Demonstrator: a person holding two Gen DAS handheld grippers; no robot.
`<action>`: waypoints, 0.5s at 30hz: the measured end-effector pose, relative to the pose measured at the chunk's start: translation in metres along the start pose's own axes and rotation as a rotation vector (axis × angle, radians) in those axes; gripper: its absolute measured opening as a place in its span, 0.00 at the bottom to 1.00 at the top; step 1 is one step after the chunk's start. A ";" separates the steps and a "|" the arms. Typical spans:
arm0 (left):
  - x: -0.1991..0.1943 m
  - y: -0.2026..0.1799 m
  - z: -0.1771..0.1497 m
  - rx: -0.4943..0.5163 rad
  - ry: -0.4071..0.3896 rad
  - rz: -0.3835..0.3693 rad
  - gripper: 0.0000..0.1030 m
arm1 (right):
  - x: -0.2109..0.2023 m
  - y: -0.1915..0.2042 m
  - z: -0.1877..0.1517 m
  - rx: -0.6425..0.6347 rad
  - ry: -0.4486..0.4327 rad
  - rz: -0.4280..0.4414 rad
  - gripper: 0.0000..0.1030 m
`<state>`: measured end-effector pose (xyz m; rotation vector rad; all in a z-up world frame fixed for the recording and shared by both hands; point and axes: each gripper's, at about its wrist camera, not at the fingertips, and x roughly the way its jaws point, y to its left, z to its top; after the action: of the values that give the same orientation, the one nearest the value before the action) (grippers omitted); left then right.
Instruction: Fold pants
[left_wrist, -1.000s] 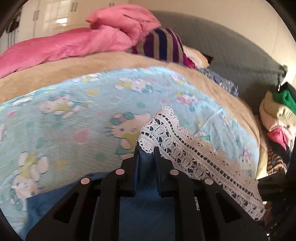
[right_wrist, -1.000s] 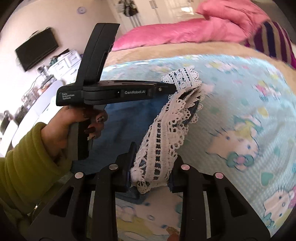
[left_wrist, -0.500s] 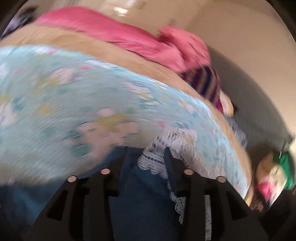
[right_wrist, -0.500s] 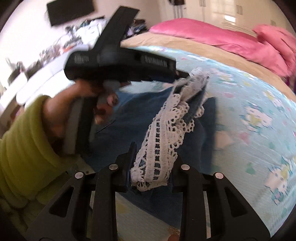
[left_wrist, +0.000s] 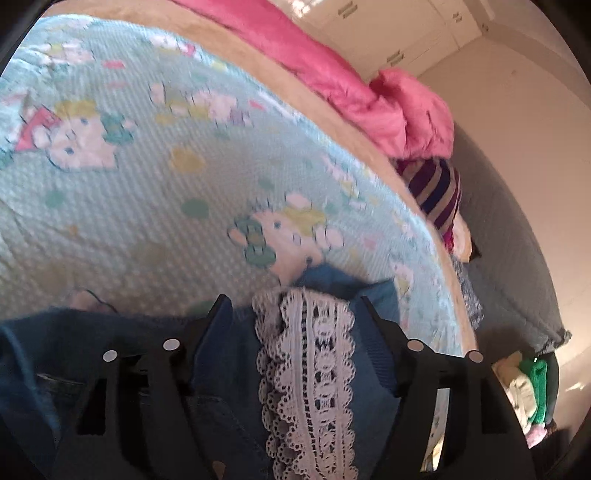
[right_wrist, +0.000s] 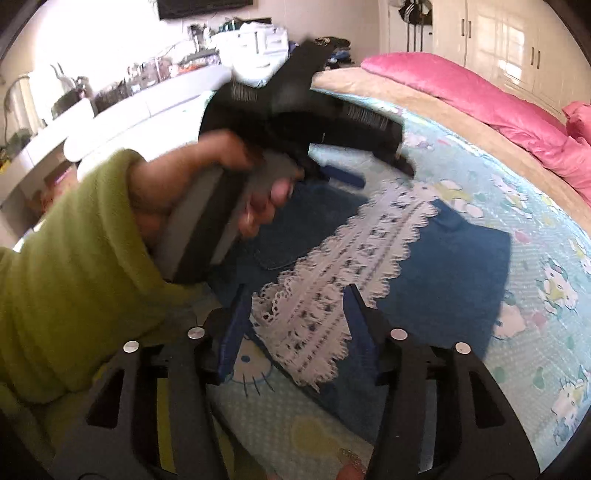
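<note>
Your left gripper (left_wrist: 295, 306) is opening, its jaws spread either side of the lace trim (left_wrist: 310, 369) without pressing it. Your right gripper (right_wrist: 291, 295) is opening too, lace lying loose between its jaws. The blue pants (right_wrist: 450, 266) lie folded on the cartoon-print blanket (right_wrist: 517, 206), toward the bed's near edge.
</note>
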<state>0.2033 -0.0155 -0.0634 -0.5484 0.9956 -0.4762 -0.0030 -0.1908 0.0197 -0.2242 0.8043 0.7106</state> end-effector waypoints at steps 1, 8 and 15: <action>0.006 -0.001 -0.002 0.010 0.014 0.008 0.69 | -0.005 -0.005 -0.002 0.009 -0.004 -0.019 0.50; 0.021 -0.008 -0.008 0.048 0.018 0.051 0.85 | -0.012 -0.048 -0.013 0.108 0.017 -0.140 0.55; 0.021 -0.012 -0.010 0.057 -0.006 0.107 0.55 | 0.006 -0.069 -0.002 0.164 0.005 -0.166 0.60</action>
<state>0.2028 -0.0397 -0.0735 -0.4427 0.9968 -0.4062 0.0439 -0.2403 0.0082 -0.1424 0.8341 0.4854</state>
